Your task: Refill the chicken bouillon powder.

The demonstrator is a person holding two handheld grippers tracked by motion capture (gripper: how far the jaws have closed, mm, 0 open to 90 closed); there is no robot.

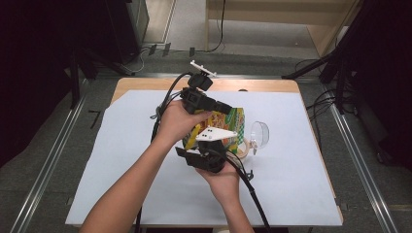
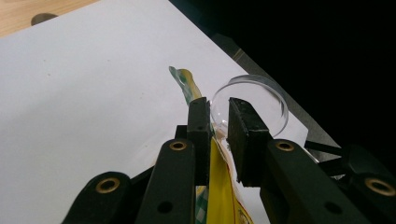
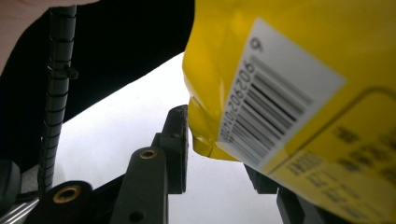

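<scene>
Both hands are meeting over the table. The left gripper (image 2: pixel 218 128) is pinching the yellow bag (image 2: pixel 219 186) top; the right gripper's (image 3: pixel 219 154) jaws are gaping around the bag's corner.

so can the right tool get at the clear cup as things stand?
Probably not directly: the right tool is at the yellow bag, and the bag stands between it and the clear cup, which lies on the white sheet beyond.

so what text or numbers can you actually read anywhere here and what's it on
"6 902902": first digits beside the bars on the white barcode label of the yellow bag; the later digits are blurred.
Boxed print next to that label: too blurred to read.
Front print of the bag, high view: too small to read.
</scene>
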